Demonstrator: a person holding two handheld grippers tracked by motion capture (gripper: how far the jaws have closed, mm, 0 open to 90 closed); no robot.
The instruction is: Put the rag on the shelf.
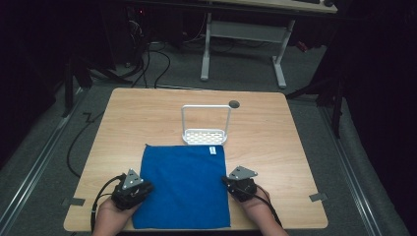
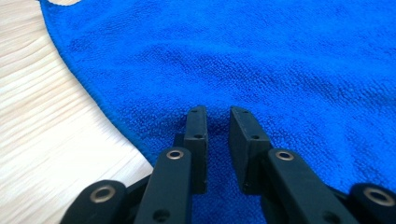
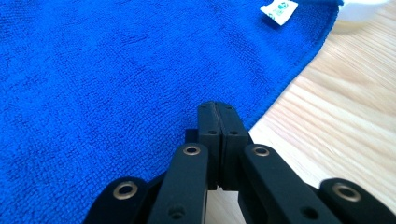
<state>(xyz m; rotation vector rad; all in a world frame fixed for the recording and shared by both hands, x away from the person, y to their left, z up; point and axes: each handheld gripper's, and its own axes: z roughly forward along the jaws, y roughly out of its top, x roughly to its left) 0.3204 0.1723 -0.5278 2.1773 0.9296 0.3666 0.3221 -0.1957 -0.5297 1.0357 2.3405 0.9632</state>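
A blue cloth lies flat on the wooden table, near the front edge. A small white label sits at its far right corner. My left gripper rests at the cloth's left edge. In the left gripper view its jaws stand a little apart over the blue cloth, with nothing pinched. My right gripper is at the cloth's right edge. In the right gripper view its jaws are pressed together just over the hem of the cloth, and I see no fabric between them.
A white rack with a tall handle stands just behind the cloth, and a bit of it appears by the label. A dark round hole is in the tabletop behind it. Bare wood flanks the cloth.
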